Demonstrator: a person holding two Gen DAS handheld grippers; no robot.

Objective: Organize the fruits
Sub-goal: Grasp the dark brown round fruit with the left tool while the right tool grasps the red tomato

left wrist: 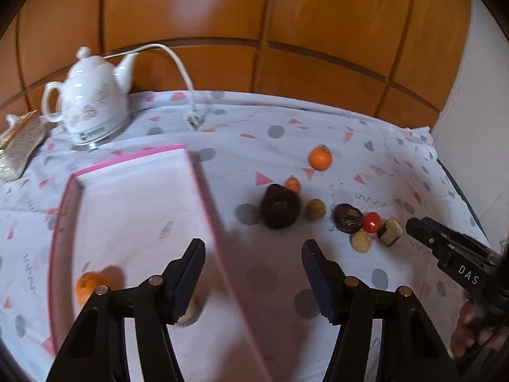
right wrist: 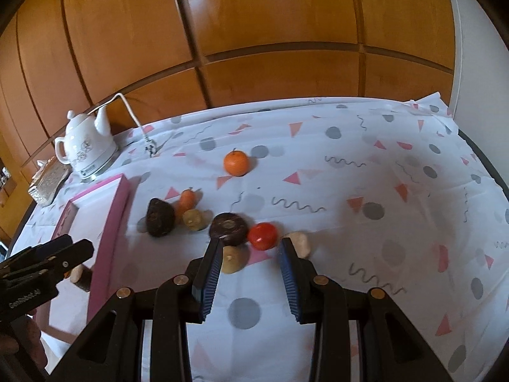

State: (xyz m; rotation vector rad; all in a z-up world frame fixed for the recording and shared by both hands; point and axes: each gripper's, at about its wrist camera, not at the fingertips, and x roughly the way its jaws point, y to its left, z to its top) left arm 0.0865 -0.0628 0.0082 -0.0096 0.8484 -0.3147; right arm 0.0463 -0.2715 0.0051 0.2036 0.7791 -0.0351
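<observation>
My left gripper [left wrist: 252,243] hangs open over the right wall of a pink-rimmed white tray [left wrist: 203,191], gripping nothing. In the tray lie a small orange [left wrist: 86,288] and a tan piece [left wrist: 189,313]. My right gripper [right wrist: 250,242] is open, low over the cloth, with a red tomato [right wrist: 262,235] just past its tips and nothing pressed between them. Around it lie a dark round disc [right wrist: 228,227], a beige round piece [right wrist: 233,259] and a tan chunk [right wrist: 299,243]. Further left are a dark avocado-like fruit [right wrist: 160,218], a yellowish nut [right wrist: 194,219] and a carrot-like piece [right wrist: 186,200]. An orange [right wrist: 236,162] sits alone behind them.
A white kettle [left wrist: 92,105] with a cable and plug [left wrist: 194,117] stands at the back left, beside a gold patterned packet [left wrist: 19,149]. A patterned cloth [right wrist: 350,175] covers the table, and wood panelling rises behind it. A person's hand [left wrist: 474,328] grips the right tool.
</observation>
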